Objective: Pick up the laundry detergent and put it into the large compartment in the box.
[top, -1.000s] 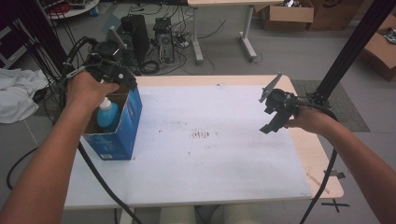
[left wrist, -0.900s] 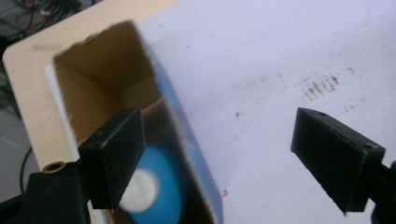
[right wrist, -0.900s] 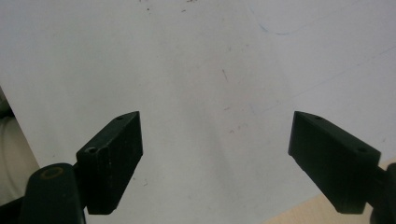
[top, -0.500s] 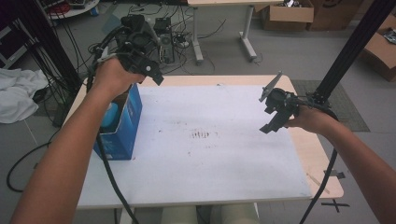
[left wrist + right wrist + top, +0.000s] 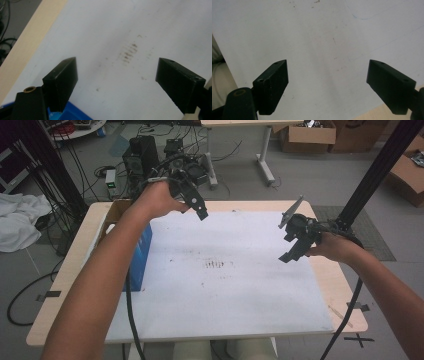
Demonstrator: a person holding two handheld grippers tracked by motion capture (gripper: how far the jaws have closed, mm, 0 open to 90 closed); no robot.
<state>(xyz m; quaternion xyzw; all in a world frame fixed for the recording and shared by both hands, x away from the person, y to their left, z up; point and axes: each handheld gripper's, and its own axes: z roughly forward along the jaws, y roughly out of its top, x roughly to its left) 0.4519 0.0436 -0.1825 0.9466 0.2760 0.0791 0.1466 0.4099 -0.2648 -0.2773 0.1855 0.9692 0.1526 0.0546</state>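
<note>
My left gripper (image 5: 198,208) hangs in the air over the back of the white table sheet (image 5: 235,290), to the right of a blue box (image 5: 143,254). Its jaws stand wide open and empty in the left gripper view (image 5: 116,67), with a corner of the blue box (image 5: 68,115) just under them. The left forearm covers most of the box, so its inside is hidden. At the sheet's right side my right gripper (image 5: 292,245) hovers with its jaws wide open and nothing between them (image 5: 327,67).
Brown smudges (image 5: 218,265) mark the sheet's middle, also seen as smudges (image 5: 128,52). The wooden table edge (image 5: 60,285) borders the sheet. Behind the table are cables and equipment (image 5: 142,150), cardboard boxes (image 5: 310,135), and a black post (image 5: 375,175) at right.
The left gripper rose out of the blue box and swung right and away, over the back of the sheet. The right gripper stayed still.
</note>
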